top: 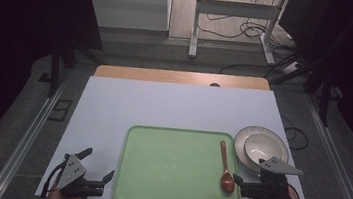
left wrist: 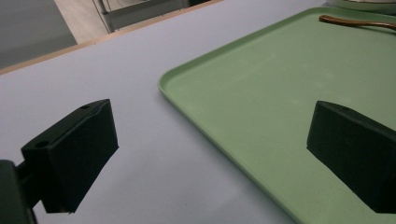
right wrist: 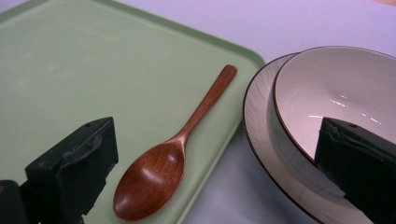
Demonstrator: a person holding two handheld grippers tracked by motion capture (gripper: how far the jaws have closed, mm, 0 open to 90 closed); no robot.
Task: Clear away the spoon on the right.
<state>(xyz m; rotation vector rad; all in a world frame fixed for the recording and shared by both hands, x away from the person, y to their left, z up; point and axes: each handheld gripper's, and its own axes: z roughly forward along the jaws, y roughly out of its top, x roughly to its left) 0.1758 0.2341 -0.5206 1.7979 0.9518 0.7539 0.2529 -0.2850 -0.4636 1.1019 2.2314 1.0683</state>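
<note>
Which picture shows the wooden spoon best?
The right gripper view: the wooden spoon lies close and whole on the green tray. The high view shows it small; the left gripper view catches just its handle.

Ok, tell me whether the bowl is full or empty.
Empty: the bowl shows a bare white inside as it sits on the plate.

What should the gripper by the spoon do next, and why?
Probably the right gripper should ease down and a little toward the wooden spoon, so its open jaws straddle the spoon's bowl. The spoon lies loose on the green tray, the jaws hold nothing, and one jaw sits over the white bowl.
</note>
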